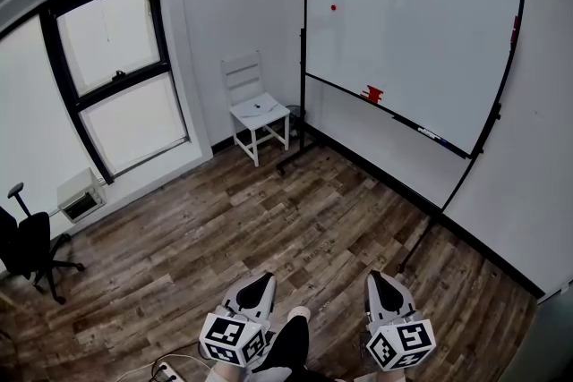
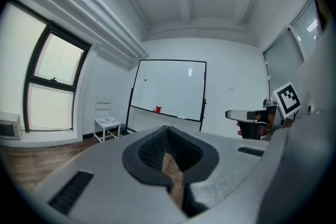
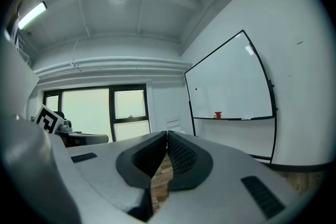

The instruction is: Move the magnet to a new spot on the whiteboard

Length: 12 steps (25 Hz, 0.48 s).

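A small red magnet point(image 1: 333, 7) sticks on the upper left of the whiteboard point(image 1: 421, 31) across the room. It also shows as a dot in the left gripper view point(image 2: 145, 80) and the right gripper view point(image 3: 196, 89). Both grippers are held low at the bottom of the head view, far from the board. My left gripper point(image 1: 262, 282) is shut with nothing in it, its tips meeting point(image 2: 167, 127). My right gripper point(image 1: 375, 279) is shut and empty too, its tips together point(image 3: 167, 134).
A red object point(image 1: 373, 92) rests on the whiteboard's marker ledge with markers point(image 1: 428, 133) further along. A white chair point(image 1: 258, 107) stands left of the board by the wall. A black office chair point(image 1: 31, 250) is at far left. Wooden floor point(image 1: 269, 228) lies between me and the board.
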{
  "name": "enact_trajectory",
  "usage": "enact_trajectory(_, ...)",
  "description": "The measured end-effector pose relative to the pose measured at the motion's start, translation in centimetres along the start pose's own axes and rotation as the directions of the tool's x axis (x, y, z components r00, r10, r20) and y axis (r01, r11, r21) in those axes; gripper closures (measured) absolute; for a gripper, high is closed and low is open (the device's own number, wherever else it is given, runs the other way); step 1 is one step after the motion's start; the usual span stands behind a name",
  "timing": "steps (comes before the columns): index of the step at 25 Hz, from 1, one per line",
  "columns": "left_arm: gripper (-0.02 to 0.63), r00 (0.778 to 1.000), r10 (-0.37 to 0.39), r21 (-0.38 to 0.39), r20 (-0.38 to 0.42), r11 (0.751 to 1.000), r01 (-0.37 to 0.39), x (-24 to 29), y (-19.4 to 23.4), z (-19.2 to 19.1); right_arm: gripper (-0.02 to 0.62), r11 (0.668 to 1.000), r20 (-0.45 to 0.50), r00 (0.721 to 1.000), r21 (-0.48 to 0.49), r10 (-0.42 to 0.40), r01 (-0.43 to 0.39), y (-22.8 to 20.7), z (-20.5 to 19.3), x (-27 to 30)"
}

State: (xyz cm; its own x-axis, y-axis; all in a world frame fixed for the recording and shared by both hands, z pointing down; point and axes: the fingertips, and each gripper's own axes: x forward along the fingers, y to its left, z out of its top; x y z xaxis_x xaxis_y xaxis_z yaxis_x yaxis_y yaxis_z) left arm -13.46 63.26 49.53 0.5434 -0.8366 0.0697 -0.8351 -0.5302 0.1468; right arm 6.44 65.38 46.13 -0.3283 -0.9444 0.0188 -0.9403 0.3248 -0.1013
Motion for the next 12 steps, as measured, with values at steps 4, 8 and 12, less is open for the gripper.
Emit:
enact_trajectory(4, 0.597, 1.000, -0.014, 0.022, -0.009, 1.000, 0.014, 1.8, -0.1, 0.3, 0.568, 1.000, -0.003, 1.000, 0.006, -0.010, 0.010, -1.3, -0.1, 1.0)
enact_trajectory(8, 0.597, 1.000, -0.018, 0.014, -0.012, 1.000, 0.018, 4.8, 0.6, 0.4, 0.568, 1.000, 0.001, 1.000, 0.004, -0.011, 0.011, -2.9, 0.3, 3.1)
enact_trajectory(12, 0.597, 1.000, -0.022, 0.015, -0.013, 1.000, 0.022, 8.1, 1.4, 1.0, 0.568, 1.000, -0.010, 1.000, 0.003, -0.020, 0.020, -5.1, 0.7, 5.8)
